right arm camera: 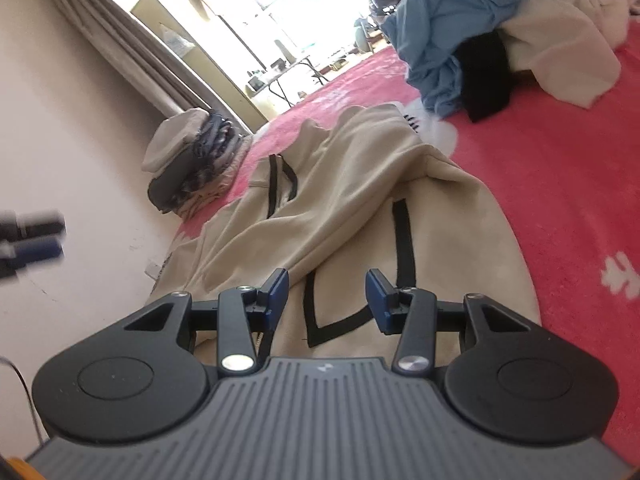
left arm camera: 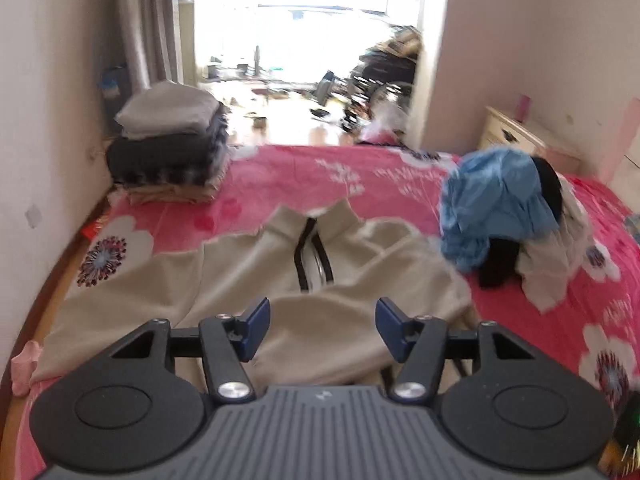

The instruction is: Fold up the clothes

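Note:
A beige zip-up jacket (left arm camera: 256, 280) with black zipper trim lies on the pink flowered bedspread (left arm camera: 304, 176), its collar pointing away and one sleeve folded across the body. My left gripper (left arm camera: 322, 328) hovers above its near part, jaws open, nothing between the blue pads. In the right wrist view the same jacket (right arm camera: 344, 208) stretches ahead, and my right gripper (right arm camera: 327, 300) stands open low over its hem near a black pocket line. The left gripper's blurred fingers (right arm camera: 32, 236) show at that view's left edge.
A heap of unfolded clothes, blue on top with black and white pieces (left arm camera: 504, 208), sits on the bed's right side. A stack of folded garments (left arm camera: 172, 140) stands at the far left corner by the wall. A dresser (left arm camera: 516, 132) is beyond the bed.

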Action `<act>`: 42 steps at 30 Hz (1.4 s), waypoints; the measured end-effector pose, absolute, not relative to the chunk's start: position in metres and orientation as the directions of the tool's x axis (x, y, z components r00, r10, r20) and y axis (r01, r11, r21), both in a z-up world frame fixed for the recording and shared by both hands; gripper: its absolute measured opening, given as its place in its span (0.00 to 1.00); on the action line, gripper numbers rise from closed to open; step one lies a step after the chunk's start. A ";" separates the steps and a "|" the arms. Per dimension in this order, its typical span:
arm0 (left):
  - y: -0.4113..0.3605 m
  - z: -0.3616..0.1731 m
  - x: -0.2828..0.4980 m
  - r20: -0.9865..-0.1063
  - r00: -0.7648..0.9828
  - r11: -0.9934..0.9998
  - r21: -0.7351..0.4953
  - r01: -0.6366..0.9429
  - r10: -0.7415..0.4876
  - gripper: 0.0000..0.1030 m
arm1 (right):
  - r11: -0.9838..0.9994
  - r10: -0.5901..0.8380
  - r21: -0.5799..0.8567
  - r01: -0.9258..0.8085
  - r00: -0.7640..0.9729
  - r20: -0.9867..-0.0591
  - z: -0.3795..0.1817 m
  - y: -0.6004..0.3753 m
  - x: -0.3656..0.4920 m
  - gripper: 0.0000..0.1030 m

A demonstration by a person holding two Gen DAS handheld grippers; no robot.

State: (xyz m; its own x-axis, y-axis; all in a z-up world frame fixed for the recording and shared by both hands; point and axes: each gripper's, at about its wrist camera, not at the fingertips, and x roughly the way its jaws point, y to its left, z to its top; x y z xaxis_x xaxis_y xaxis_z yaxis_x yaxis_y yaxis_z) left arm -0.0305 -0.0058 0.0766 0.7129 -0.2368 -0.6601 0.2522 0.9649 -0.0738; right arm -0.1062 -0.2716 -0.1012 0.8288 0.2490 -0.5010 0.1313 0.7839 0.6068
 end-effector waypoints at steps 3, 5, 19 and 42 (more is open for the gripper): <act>-0.030 0.081 -0.041 -0.647 0.721 0.965 -0.095 0.245 -0.247 0.58 | 0.783 0.235 0.602 0.154 0.824 -0.516 -0.104 -0.269 -0.106 0.41; -0.040 0.082 -0.056 -0.641 0.712 0.949 -0.090 0.303 -0.288 0.58 | 0.786 0.222 0.594 0.170 0.819 -0.529 -0.105 -0.266 -0.106 0.41; -0.037 0.067 -0.034 -0.627 0.695 0.922 -0.103 0.373 -0.352 0.60 | 0.633 0.237 0.738 0.236 0.848 -0.474 -0.115 -0.286 -0.108 0.41; -0.204 -0.098 0.207 -0.708 0.503 0.670 0.055 0.740 -0.497 0.62 | 0.999 -0.040 -0.011 0.041 0.817 -0.575 -0.137 -0.286 0.005 0.39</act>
State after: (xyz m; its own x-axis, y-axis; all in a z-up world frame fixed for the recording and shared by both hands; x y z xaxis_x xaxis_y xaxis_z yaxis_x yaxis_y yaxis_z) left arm 0.2066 -0.2042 -0.0983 0.5027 -0.4967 -0.7075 0.7400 0.6704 0.0551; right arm 0.0047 -0.2862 -0.1370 0.8173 -0.0400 -0.5748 0.0413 0.9991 -0.0108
